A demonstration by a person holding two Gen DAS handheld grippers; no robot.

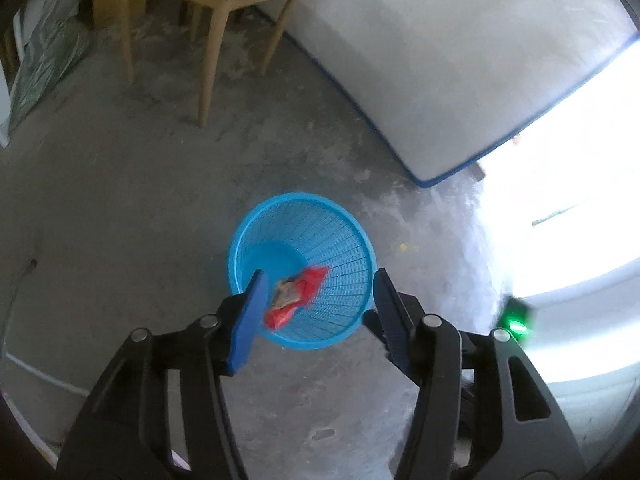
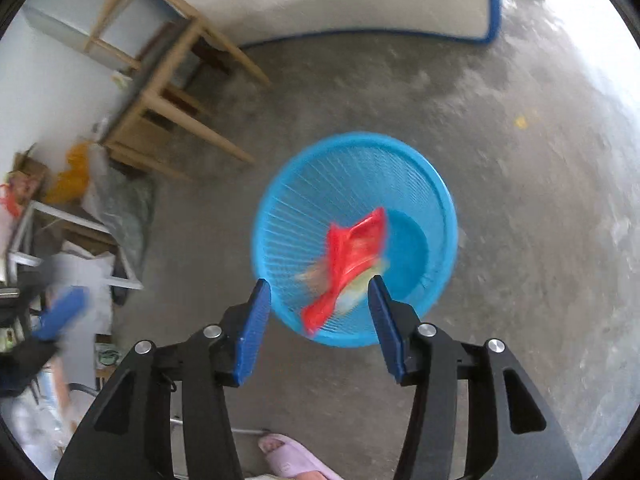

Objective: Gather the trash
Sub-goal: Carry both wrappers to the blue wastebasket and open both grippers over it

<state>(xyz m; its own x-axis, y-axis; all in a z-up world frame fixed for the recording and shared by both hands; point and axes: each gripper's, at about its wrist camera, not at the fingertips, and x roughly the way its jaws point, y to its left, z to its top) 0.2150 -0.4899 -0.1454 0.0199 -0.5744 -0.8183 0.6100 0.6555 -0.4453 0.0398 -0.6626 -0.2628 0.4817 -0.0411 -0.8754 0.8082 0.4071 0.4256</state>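
The floor is grey and rough, and it fills most of both views. A big white mattress with a blue edge leans at the far side. A wooden chair stands near it, and more stuff is piled by the wall, but it is too blurry to name. In the middle of the floor sits a round blue basket with thin slits in its sides. It stands upright and well apart from the chair. Above the basket hang two claws. The left claw is wide, with nothing between its blue pads. The right claw is wide too, and holds nothing. A red wrapper is over the mouth of the basket. It looks blurry in the right view, so I think it is falling in, but I cannot tell if it has landed. It touches neither claw. A tiny yellow scrap lies on the floor just beside the basket. A pink slipper shows at the bottom of the right view. I think this is the drop step: one bit of trash is going into the basket. Next, a claw needs to find more trash, like the yellow scrap, go down low to the floor, and pinch it gently. The scrap is small and flat, so the pads must close right at the floor.
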